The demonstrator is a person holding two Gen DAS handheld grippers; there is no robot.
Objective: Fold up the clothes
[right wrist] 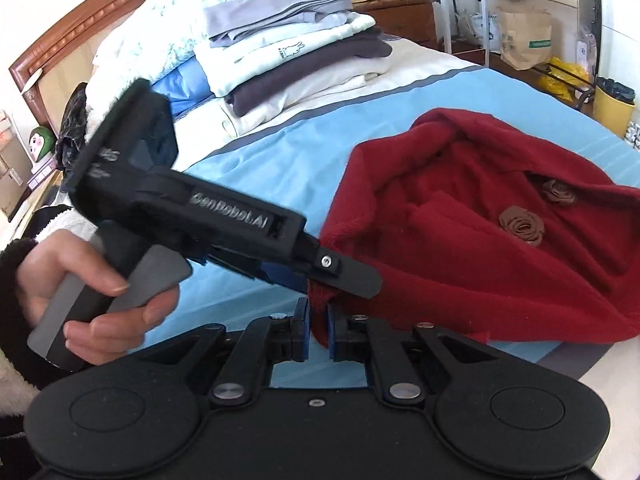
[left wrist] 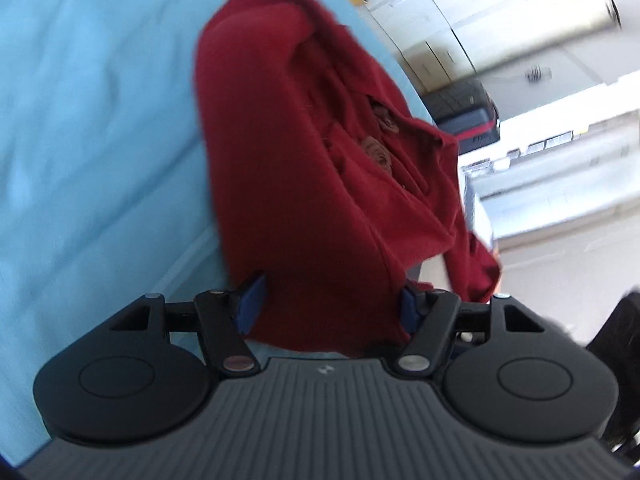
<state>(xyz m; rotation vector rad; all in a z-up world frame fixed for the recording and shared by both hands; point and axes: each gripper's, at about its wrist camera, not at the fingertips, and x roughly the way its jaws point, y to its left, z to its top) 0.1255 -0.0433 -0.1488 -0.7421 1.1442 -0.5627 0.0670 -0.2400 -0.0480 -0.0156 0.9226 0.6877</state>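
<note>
Scene: a bed covered by a light blue sheet point(right wrist: 256, 160), its brown wooden headboard point(right wrist: 72, 36) at the far end.
Garment: a dark red knitted cardigan point(right wrist: 480, 240) with two brown rose-shaped fabric buttons point(right wrist: 522, 228) lies crumpled on the sheet near the bed's edge, its front facing up and its folds bunched.
Right gripper: the black two-finger right gripper point(right wrist: 318, 330) has its blue-padded fingers point(right wrist: 301, 332) pressed together on the cardigan's near hem, a strip of red knit pinched between them.
Left gripper: the black left gripper point(left wrist: 328, 304), seen from its own wrist camera, has its fingers point(left wrist: 252, 300) spread wide with the red knit lying between them; the pads stand on either side of the cloth without clamping it.
Left hand: in the right wrist view a bare hand point(right wrist: 92, 280) in a dark fleecy cuff grips the grey handle of that left gripper, whose tip reaches the cardigan's hem just above the right gripper's pinch.
Background: a stack of folded clothes point(right wrist: 288, 52) in grey, white, dark purple and cream sits further up the bed, well apart from the cardigan; a brown paper bag point(right wrist: 524, 36) and a yellow bin point(right wrist: 612, 108) stand on the floor beyond.
Sharpness: the left wrist view is blurred.
</note>
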